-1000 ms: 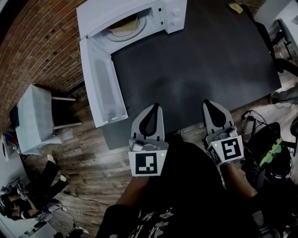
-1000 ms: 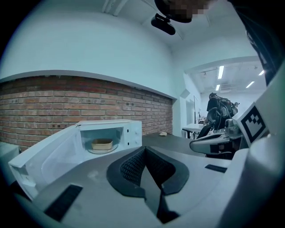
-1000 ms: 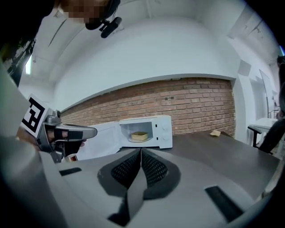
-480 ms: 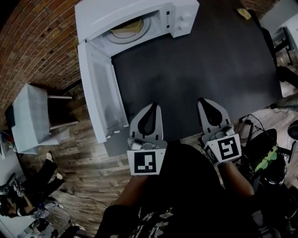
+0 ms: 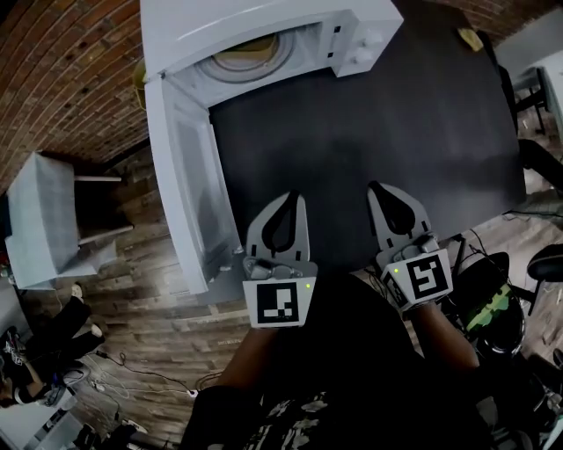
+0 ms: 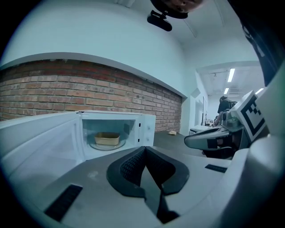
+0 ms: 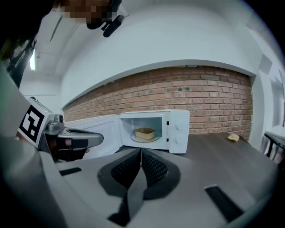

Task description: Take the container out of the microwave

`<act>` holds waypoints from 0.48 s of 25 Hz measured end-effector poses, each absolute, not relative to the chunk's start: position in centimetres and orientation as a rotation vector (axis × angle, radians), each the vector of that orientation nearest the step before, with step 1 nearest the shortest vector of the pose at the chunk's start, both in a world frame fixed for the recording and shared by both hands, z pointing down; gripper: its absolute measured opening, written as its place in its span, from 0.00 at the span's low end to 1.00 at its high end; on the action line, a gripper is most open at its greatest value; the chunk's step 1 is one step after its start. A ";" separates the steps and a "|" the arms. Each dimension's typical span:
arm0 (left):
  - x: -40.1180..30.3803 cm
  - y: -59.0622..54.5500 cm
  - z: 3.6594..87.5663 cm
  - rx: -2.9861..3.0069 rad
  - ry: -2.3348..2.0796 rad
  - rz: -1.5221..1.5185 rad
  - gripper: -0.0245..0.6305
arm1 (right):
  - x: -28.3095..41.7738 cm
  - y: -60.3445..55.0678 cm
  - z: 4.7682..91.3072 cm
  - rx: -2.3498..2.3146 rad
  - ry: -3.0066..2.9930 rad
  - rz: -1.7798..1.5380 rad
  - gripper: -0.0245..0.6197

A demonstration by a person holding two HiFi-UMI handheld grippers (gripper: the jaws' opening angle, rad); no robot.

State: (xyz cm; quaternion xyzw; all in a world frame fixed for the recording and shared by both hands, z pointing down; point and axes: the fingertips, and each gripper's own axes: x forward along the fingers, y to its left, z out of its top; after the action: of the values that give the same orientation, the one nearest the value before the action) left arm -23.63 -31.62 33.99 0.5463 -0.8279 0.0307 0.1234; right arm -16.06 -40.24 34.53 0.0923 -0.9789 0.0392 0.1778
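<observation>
- Hand-held grippers both have their jaws pressed together on nothing: the left hand-held gripper (image 5: 289,199) and the right hand-held gripper (image 5: 378,188) hang side by side over the dark worktop's (image 5: 396,114) near edge.
- The tan container (image 7: 144,133) sits on the turntable inside the white microwave (image 5: 264,22), well apart from both.
- The microwave door (image 5: 189,176) stands wide open.
</observation>
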 end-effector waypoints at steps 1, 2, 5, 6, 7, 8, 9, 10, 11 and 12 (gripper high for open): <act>-23.8 -31.8 33.9 1.596 -2.416 0.076 0.05 | -16.4 -40.2 34.2 0.253 -2.776 0.087 0.14; -23.9 -31.9 33.9 1.598 -2.411 0.062 0.05 | -16.7 -40.2 33.9 0.245 -2.780 0.065 0.14; -24.5 -32.3 34.5 1.592 -2.378 0.014 0.05 | -18.1 -40.4 33.4 0.235 -2.785 0.013 0.14; -24.9 -32.4 34.9 1.590 -2.371 0.005 0.05 | -18.6 -40.6 33.3 0.244 -2.786 -0.008 0.14; -25.2 -32.6 35.3 1.588 -2.365 0.003 0.05 | -19.1 -40.8 33.3 0.257 -2.785 -0.030 0.14; -25.5 -32.6 35.8 1.584 -2.360 0.006 0.05 | -19.4 -40.9 33.4 0.269 -2.781 -0.048 0.14; -25.9 -32.7 36.0 1.579 -2.359 0.007 0.05 | -19.6 -41.0 33.4 0.276 -2.777 -0.061 0.14; -26.2 -32.8 36.1 1.572 -2.362 0.003 0.05 | -19.8 -41.1 33.5 0.275 -2.772 -0.068 0.14; -26.5 -32.9 36.1 1.562 -2.366 -0.002 0.05 | -20.0 -41.2 33.6 0.268 -2.768 -0.071 0.14; -26.7 -32.9 36.3 1.550 -2.368 -0.001 0.05 | -20.3 -41.3 33.8 0.253 -2.766 -0.069 0.14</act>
State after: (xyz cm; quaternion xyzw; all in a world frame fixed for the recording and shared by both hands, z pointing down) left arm -26.73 -32.91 36.25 0.5411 -0.8265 -0.0003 0.1552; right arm -20.29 -41.29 33.75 0.0896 -0.9792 -0.0244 0.1804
